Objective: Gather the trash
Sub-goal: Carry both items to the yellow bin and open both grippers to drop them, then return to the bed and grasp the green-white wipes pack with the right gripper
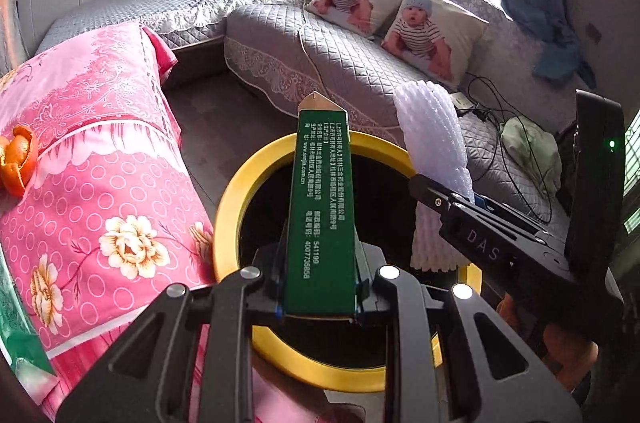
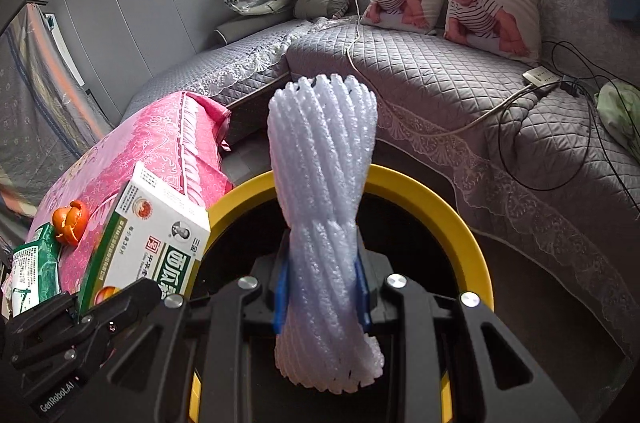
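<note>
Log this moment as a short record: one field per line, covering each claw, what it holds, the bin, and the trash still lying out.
left claw: shut on the green and white medicine box, held above the bin mouth
right claw: shut on the white foam net sleeve, squeezed at its waist, above the bin
bin: yellow-rimmed bin, dark inside, contents not visible
trash left out: orange peel and a green packet on the pink floral cloth
backdrop: grey quilted sofa
</note>
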Demonstrator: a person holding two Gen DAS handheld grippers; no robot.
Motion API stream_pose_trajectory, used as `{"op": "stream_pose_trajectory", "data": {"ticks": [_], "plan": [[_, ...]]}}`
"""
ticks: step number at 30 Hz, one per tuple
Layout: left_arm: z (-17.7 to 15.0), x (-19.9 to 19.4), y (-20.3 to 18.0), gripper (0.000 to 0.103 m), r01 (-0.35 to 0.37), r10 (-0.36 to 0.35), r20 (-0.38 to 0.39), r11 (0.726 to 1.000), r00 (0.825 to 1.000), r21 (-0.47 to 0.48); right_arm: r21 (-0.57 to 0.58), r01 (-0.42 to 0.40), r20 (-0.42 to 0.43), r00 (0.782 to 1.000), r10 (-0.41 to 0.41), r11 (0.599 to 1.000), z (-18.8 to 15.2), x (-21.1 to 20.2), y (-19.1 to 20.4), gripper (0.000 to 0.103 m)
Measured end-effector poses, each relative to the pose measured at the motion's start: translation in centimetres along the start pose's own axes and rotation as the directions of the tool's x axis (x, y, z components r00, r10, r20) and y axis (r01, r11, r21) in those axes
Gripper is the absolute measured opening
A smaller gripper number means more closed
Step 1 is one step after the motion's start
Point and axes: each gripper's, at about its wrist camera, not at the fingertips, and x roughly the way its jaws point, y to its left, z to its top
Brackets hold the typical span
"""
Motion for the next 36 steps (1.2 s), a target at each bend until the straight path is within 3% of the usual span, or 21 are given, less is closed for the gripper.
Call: {"op": "stream_pose_trajectory", "data": {"ticks": [13,14,15,17,22,25,30,32,36], "plan": [[0.5,0.8,-0.1,0.026,0.011,-0.011,-0.008,1.0,1.0,-0.014,0.04,0.014,-0.021,1.0,-0.014,0.999,0.9,0.2,-1.4,0.028],[0.6,0.6,0.0,0.042,0.005,-0.005,-0.004,1.0,1.0,-0.02,0.045,0.02,-0.023,1.0,-0.019,0.999,1.0,0.3,-1.6,0.034],[0.6,0.3,0.1,0.072,-0.007,0.007,0.009,1.0,1.0,-0.029,0.051,0.027,-0.027,0.999,-0.026,0.998,1.1,0.3,-1.7,0.04],[0.7,-0.7,0.5,0.089,-0.033,0.036,0.059,0.998,0.998,-0.048,0.057,0.037,-0.03,0.999,-0.036,0.998,1.2,0.4,-2.0,0.046],[1.1,-3.2,1.0,0.093,-0.04,0.048,0.124,0.997,0.991,-0.069,0.046,0.037,-0.026,0.999,-0.036,0.998,1.3,0.0,-1.4,0.046],[1.5,-4.9,2.2,0.093,-0.05,0.066,0.15,0.993,0.986,-0.105,0.019,0.044,0.01,0.999,-0.044,0.999,1.6,-0.8,-0.3,0.059],[2.1,-9.4,5.1,0.094,-0.068,0.103,0.211,0.984,0.972,-0.167,-0.039,0.012,0.049,0.999,-0.01,0.999,2.4,-2.4,2.6,0.059],[2.0,-11.8,6.4,0.094,-0.092,0.137,0.248,0.979,0.959,-0.184,-0.073,-0.023,0.063,0.998,0.028,0.997,2.6,-3.3,4.2,0.06],[1.1,-17.5,9.5,0.095,-0.157,0.221,0.319,0.964,0.922,-0.214,-0.163,-0.174,0.057,0.981,0.185,0.971,2.5,-5.0,8.3,0.06]]}}
